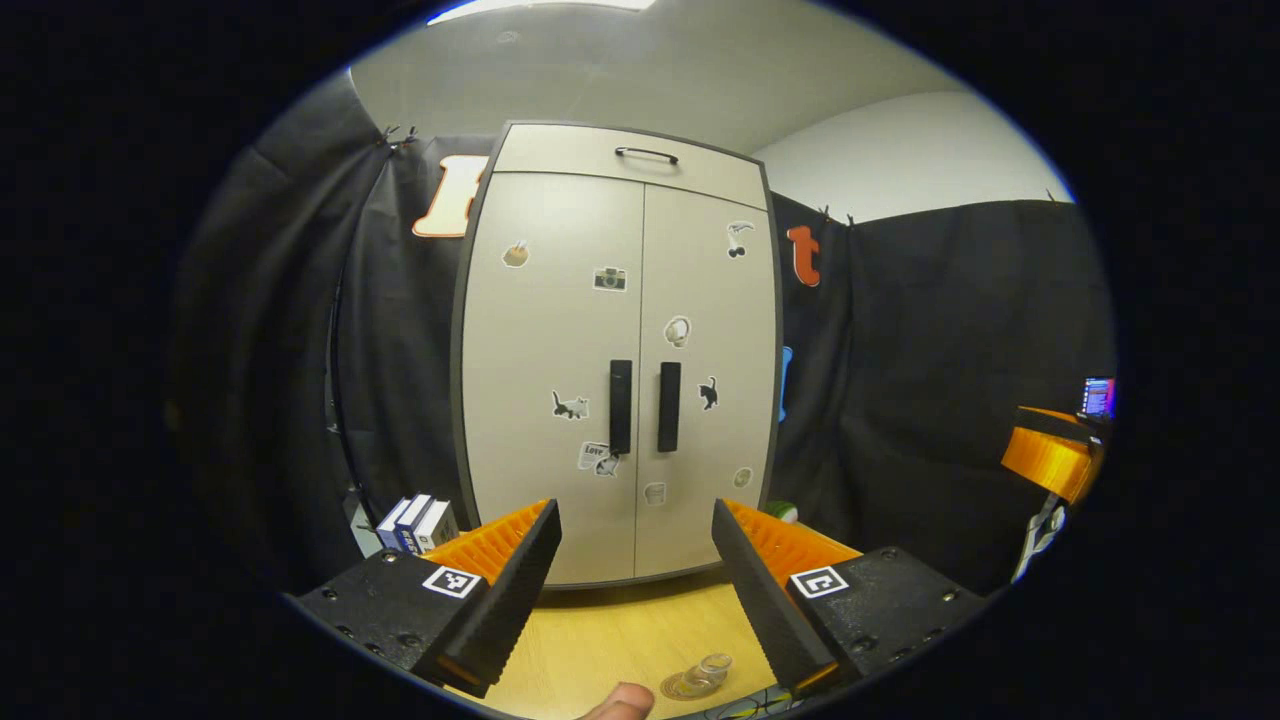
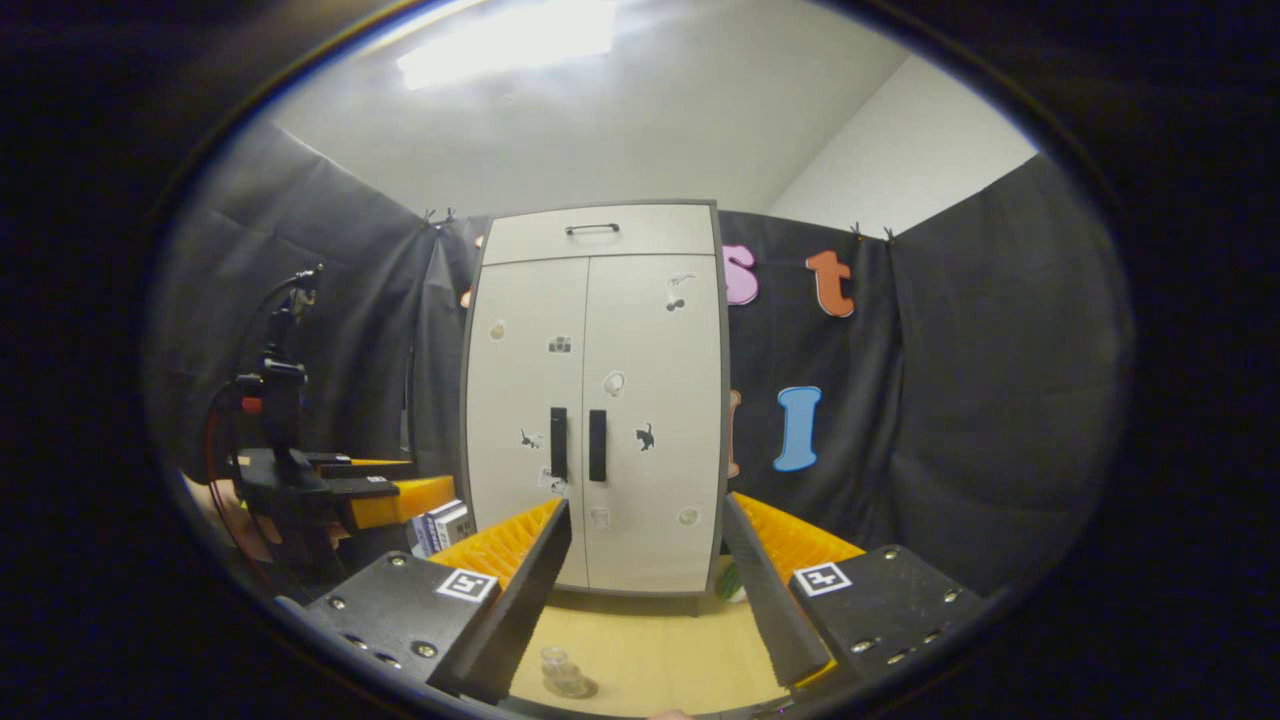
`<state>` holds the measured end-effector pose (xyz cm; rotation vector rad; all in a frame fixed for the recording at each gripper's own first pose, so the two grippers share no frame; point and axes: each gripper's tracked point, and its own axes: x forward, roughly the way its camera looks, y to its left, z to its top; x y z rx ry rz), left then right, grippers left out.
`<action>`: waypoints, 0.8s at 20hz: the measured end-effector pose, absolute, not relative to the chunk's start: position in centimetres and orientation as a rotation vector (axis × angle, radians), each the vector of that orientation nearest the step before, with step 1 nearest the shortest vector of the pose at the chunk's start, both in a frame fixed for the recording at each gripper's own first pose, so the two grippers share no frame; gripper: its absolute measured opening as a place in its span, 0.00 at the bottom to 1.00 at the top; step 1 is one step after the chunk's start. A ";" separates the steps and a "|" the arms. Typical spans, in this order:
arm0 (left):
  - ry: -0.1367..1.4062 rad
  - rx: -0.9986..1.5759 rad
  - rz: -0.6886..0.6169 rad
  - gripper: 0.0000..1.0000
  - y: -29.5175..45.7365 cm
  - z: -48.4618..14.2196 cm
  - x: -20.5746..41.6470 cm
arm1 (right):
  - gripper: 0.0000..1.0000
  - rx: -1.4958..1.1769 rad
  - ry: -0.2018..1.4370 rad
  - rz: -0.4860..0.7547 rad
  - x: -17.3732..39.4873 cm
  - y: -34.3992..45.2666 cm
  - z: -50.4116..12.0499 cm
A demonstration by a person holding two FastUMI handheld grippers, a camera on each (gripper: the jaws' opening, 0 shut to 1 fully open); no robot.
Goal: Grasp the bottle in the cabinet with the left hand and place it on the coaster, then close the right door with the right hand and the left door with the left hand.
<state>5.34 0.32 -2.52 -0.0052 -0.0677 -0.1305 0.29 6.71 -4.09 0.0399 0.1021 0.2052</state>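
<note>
The tall beige cabinet (image 1: 620,350) (image 2: 595,400) stands at the back of the wooden table (image 1: 620,630), both doors closed, their two dark handles (image 1: 645,405) side by side. A small clear glass bottle (image 1: 703,675) (image 2: 562,672) stands on the table near the front edge; I cannot make out whether a coaster lies under it. My left gripper (image 1: 635,520) is open in front of the doors, holding nothing, and appears again at the left in the right gripper view (image 2: 400,485). My right gripper (image 2: 645,510) is open and empty too, and also shows far right in the left gripper view (image 1: 1050,460).
A few books (image 1: 415,522) (image 2: 445,525) stand left of the cabinet's foot. A green object (image 1: 783,512) (image 2: 730,580) peeks out at its right foot. A thumb tip (image 1: 620,703) shows at the table's front edge. Black cloth walls close in both sides.
</note>
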 end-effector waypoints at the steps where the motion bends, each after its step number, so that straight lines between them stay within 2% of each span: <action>1: -0.068 -0.014 -0.117 0.96 0.7 -2.7 5.6 | 0.92 0.037 0.101 0.213 0.3 6.9 -4.1; 3: -0.044 -0.029 -0.148 0.96 0.3 -3.4 6.0 | 0.89 0.028 0.100 0.222 0.6 7.4 -4.3; 4: -0.028 -0.027 -0.154 0.97 0.4 -3.9 6.1 | 0.92 0.025 0.101 0.225 0.7 7.7 -4.4; 6: -0.017 -0.008 -0.159 0.96 0.7 -4.3 6.3 | 0.89 0.028 0.095 0.227 1.1 8.0 -4.5; 8: -0.024 0.014 -0.177 0.96 0.5 -4.6 6.6 | 0.92 0.029 0.078 0.221 1.8 8.4 -4.4; 9: -0.031 0.018 -0.186 0.97 0.3 -4.7 6.9 | 0.89 0.025 0.080 0.216 2.0 8.3 -4.7; 10: -0.034 0.019 -0.196 0.97 0.1 -4.7 7.1 | 0.92 0.019 0.086 0.208 2.3 8.4 -5.0; 13: -0.041 -0.019 -0.228 0.97 -0.5 -4.9 7.7 | 0.89 -0.009 0.098 0.176 3.0 8.1 -5.6; 16: -0.016 -0.031 -0.253 0.97 -0.8 -5.3 8.2 | 0.93 0.014 0.094 0.122 3.5 7.5 -5.4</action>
